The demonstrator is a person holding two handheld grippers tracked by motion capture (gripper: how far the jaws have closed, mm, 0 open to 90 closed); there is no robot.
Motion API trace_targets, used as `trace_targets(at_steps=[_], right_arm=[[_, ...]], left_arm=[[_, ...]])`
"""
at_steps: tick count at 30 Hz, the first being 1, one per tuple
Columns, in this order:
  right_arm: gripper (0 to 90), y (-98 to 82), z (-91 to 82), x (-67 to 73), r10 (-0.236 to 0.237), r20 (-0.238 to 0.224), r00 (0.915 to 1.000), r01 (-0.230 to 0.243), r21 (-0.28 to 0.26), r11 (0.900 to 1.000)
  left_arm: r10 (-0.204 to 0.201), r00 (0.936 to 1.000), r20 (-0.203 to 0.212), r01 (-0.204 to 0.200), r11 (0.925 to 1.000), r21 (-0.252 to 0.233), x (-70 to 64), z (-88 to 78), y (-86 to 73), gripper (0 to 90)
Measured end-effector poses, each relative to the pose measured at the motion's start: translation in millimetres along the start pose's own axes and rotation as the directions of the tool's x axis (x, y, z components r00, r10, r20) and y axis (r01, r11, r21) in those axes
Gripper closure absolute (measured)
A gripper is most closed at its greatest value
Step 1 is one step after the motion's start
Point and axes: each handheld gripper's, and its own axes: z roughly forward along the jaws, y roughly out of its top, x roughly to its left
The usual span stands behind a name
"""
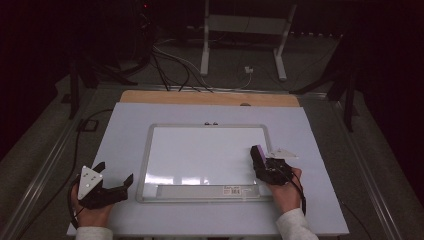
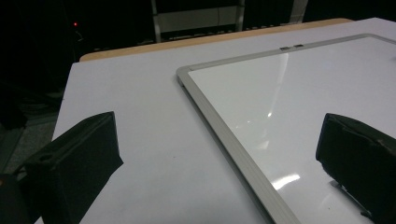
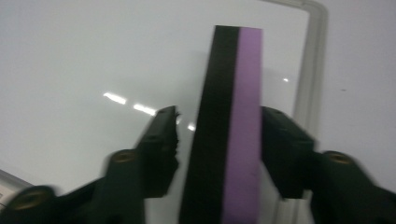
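**Eraser standing between the right jaws, over the whiteboard's right edge**

Here, the right gripper (image 1: pixel 261 161) is hovering over the right side of the whiteboard (image 1: pixel 200 150), with a black-and-purple eraser (image 3: pixel 229 140) between its jaws. In the right gripper view the eraser's long axis is running straight out along the jaws; the right-side jaw is lying against the purple face, while a thin gap is showing between the other jaw and the black face, so a firm grip is not yet certain. The left gripper (image 1: pixel 114 180) is resting on the tabletop (image 1: pixel 125 130) just beside the board's left frame, jaws spread wide with nothing between them. The right hand is plainly nearer, so any wiping stroke would likely be running leftward across the board.
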Motion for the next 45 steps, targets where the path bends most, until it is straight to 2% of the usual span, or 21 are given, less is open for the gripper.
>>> trace_targets(at_steps=[4, 8, 14, 17, 22, 25, 28, 30, 33, 37, 40, 45], right_arm=[[62.4, -2.4, -3.7, -2.3, -0.003, 0.008, 1.0000, 0.003, 0.003, 1.000], [62.5, -5.9, -8.1, -1.6, -0.006, 0.024, 0.9997, 0.006, 0.008, 1.000], [62.5, -13.6, -17.4, -1.1, 0.018, 0.045, 0.9988, -0.019, 0.017, 1.000], [60.0, -17.7, -22.1, 2.3, 0.009, 0.054, 0.9985, -0.011, 0.020, 1.000], [51.1, -22.5, -29.4, 11.2, 0.001, 0.037, 0.9993, -0.002, 0.030, 1.000], [50.7, -24.5, -33.6, 13.5, -0.004, 0.024, 0.9997, 0.003, 0.032, 0.999], [50.5, -25.3, -38.1, 12.5, 0.012, -0.001, 0.9999, -0.012, 0.034, 0.999], [45.4, -25.0, -40.8, 10.3, 0.012, -0.005, 0.9999, -0.012, 0.014, 1.000], [33.0, -21.1, -44.3, 3.8, 0.015, -0.040, 0.9991, -0.017, -0.052, 0.999], [19.3, -15.2, -49.4, -5.3, 0.015, -0.077, 0.9969, -0.025, -0.136, 0.990], [14.8, -15.1, -52.5, -13.0, -0.001, -0.088, 0.9961, -0.015, -0.189, 0.982], [11.4, -20.3, -56.8, -28.0, -0.001, -0.075, 0.9972, -0.019, -0.263, 0.965]], left_arm=[[0.000, 1.0000, -0.001, 0.000, 1.0000, 0.002, -0.1, 0.5, -0.3, 0.6], [-0.002, 1.0000, -0.001, 0.002, 1.0000, 0.000, 0.0, 0.3, -0.3, 0.6], [0.003, 1.0000, 0.002, -0.003, 1.0000, 0.003, -0.4, 0.6, -0.4, 0.6], [0.001, 1.0000, 0.002, -0.001, 1.0000, 0.004, -0.3, 0.6, -0.4, 0.6], [0.002, 1.0000, 0.003, -0.002, 1.0000, 0.003, -1.2, 0.9, 0.0, 0.6], [0.002, 1.0000, 0.003, -0.002, 1.0000, 0.002, -1.3, 0.8, 0.0, 0.6], [0.002, 1.0000, 0.003, -0.002, 1.0000, 0.002, -1.1, 0.9, 0.0, 0.6], [0.002, 1.0000, 0.004, -0.002, 1.0000, 0.002, -1.4, 0.9, 0.1, 0.6], [0.003, 1.0000, 0.004, -0.003, 1.0000, 0.001, -1.3, 0.7, 0.2, 0.6], [0.000, 1.0000, 0.004, 0.000, 1.0000, -0.002, -0.9, 0.4, 0.1, 0.6], [0.001, 1.0000, 0.003, -0.001, 1.0000, -0.003, -1.0, 0.4, 0.1, 0.6], [0.000, 1.0000, 0.005, 0.000, 1.0000, -0.008, -1.0, -0.2, 0.7, 0.6]])
